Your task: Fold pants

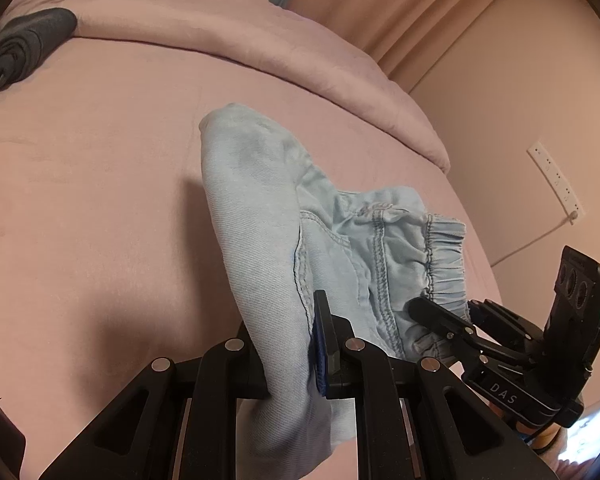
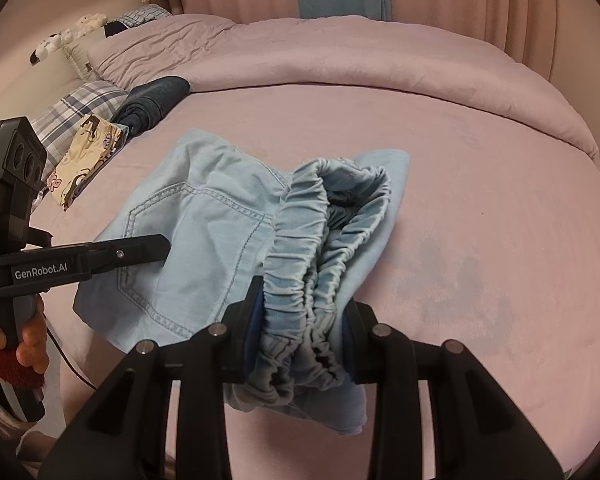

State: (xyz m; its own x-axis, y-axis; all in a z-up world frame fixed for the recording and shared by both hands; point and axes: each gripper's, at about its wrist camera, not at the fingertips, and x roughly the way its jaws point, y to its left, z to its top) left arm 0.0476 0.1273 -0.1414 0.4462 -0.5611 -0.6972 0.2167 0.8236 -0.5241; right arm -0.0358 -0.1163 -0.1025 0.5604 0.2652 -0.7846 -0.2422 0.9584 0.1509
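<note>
While both the left gripper (image 1: 296, 344) and right gripper (image 2: 300, 328) pinch the pants (image 2: 220, 220) mid-frame, the bunched waistband (image 2: 300, 240) may slip, seemingly thickly layered.

Your folded light-blue denim pants (image 2: 220, 232) are lying on the pink bedsheet (image 2: 480, 240), near its front edge. Your right gripper (image 2: 300, 332) is sitting at the gathered elastic waistband (image 2: 300, 248), on the pants' right side; your left gripper (image 1: 288, 344) is sitting at their left side. Behind the pants, a rumpled pink duvet (image 2: 340, 52) is lying across the bed. To the rear left, a folded dark-grey garment (image 2: 152, 104) is resting beside a plaid pillow (image 2: 72, 108), with a cream printed cloth (image 2: 84, 152) lying just in front of them.
</note>
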